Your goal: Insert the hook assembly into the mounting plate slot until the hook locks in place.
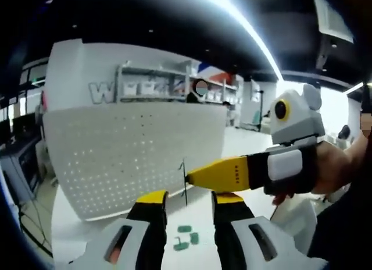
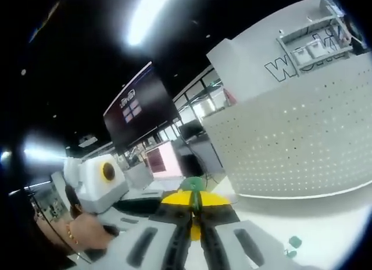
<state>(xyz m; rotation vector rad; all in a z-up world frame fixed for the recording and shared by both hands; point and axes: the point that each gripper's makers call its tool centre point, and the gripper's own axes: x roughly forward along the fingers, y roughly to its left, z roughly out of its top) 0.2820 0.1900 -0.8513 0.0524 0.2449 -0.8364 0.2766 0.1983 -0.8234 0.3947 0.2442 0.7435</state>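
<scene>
Two grippers are in use above a white table (image 1: pixel 70 223), in front of a white perforated panel (image 1: pixel 133 153) that stands upright on the table.

Left gripper view: the left gripper (image 1: pixel 187 200) sits low in the picture with its yellow-tipped fingers (image 1: pixel 152 198) parted and nothing between them. The right gripper (image 1: pixel 187 178) enters from the right, carried by a person's hand (image 1: pixel 331 168). Its yellow fingers are brought together to a point on a thin dark hook (image 1: pixel 185 183), a slim wire piece that hangs roughly upright from the tip. The hook is held in the air just in front of the panel's lower edge; whether it touches the panel cannot be told. Several small green pieces (image 1: pixel 186 240) lie on the table between the left fingers, below the hook.

Right gripper view: the right gripper (image 2: pixel 195 215) has its fingers pressed closed. A small green part (image 2: pixel 193 185) shows at the tip; the hook itself cannot be made out here. The left gripper (image 2: pixel 102 180) appears at the left, with a hand wearing a bracelet (image 2: pixel 71 232) beneath it. The panel (image 2: pixel 296 142) fills the right side, tilted by the camera's roll. One green piece (image 2: pixel 294 242) lies on the table at lower right.
</scene>
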